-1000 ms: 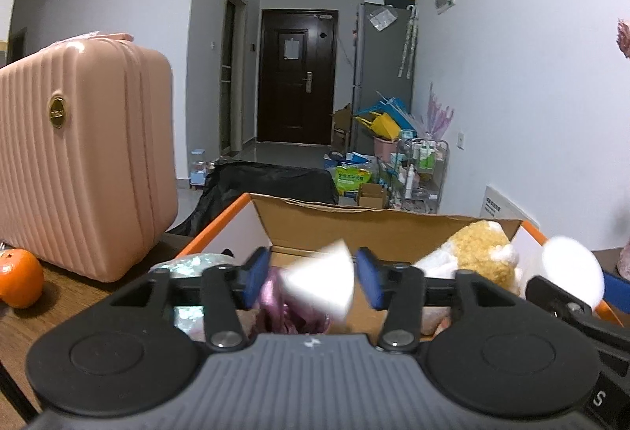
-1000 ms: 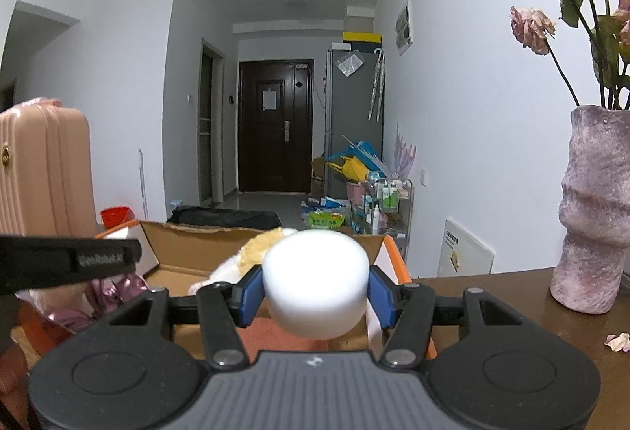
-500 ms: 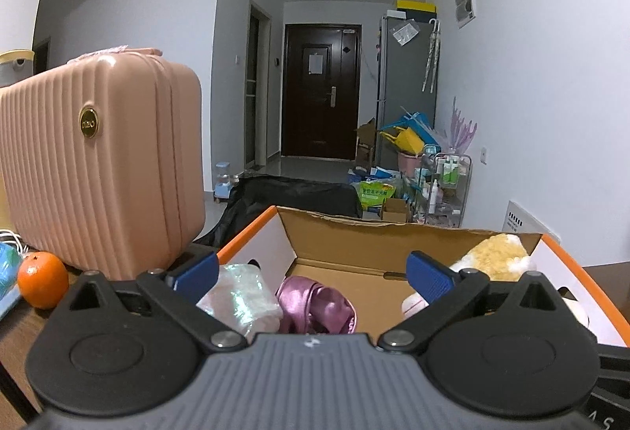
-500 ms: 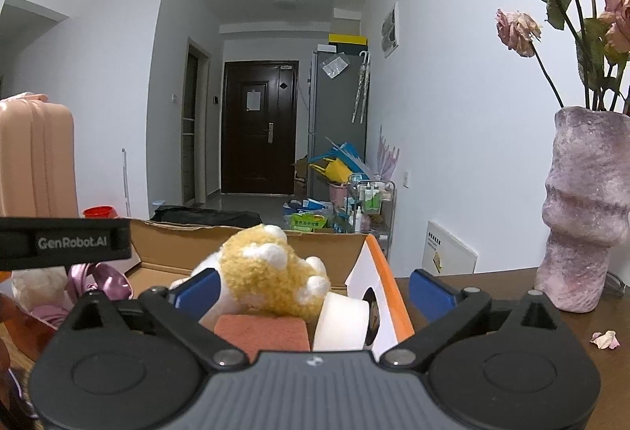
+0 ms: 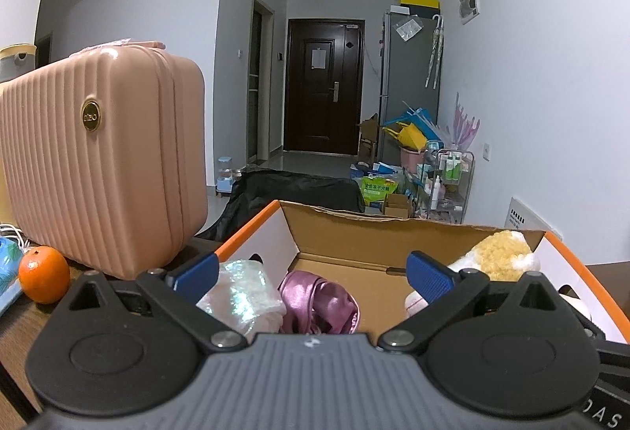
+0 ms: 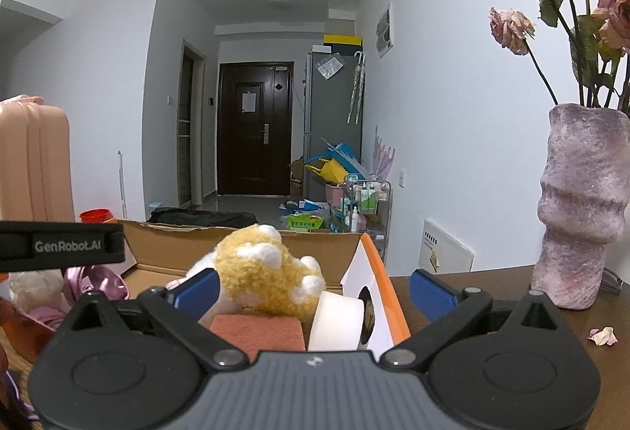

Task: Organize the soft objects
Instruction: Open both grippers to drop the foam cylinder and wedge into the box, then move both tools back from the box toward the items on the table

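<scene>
left gripper (image 5: 313,272): fingers apart, empty | iridescent pouch (image 5: 242,294) by its left finger, pink satin cloth (image 5: 319,302) between, in cardboard box (image 5: 354,237) | right gripper (image 6: 313,288): fingers apart, empty | plush toy (image 6: 264,272), sponge (image 6: 258,331), white foam piece (image 6: 338,319) between them

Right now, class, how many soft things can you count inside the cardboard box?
5: iridescent bundle far left, pink satin cloth beside it, yellow plush, orange sponge, white puff rightmost. More may be hidden.
</scene>
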{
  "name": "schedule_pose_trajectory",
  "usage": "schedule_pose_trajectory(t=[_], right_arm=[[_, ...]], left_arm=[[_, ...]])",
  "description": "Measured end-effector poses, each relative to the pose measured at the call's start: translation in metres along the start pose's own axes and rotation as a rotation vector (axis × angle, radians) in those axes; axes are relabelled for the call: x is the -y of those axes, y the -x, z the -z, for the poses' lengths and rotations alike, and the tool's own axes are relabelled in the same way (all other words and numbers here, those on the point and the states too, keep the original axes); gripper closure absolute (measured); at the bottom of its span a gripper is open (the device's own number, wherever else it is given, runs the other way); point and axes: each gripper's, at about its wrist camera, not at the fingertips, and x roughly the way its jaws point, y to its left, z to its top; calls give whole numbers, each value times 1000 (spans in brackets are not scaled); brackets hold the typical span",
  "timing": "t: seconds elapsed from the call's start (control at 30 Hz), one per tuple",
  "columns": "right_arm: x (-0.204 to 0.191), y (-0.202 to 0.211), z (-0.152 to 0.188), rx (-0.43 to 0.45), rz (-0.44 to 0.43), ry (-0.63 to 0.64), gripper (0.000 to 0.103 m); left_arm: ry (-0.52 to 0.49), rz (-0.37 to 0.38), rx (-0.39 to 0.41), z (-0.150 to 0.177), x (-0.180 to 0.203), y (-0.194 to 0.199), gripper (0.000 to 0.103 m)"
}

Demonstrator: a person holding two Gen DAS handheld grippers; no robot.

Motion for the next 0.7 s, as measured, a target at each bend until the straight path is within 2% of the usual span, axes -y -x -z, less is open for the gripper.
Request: schedule_pose_trajectory(t=[0.5,0.7], right_arm=[[4,11,1,15,9,-13,0],[6,22,5,8,3,-14,0]], left_arm=[[7,28,-10,4,-5,16,0],[19,55,-40,9,-12,25,0]])
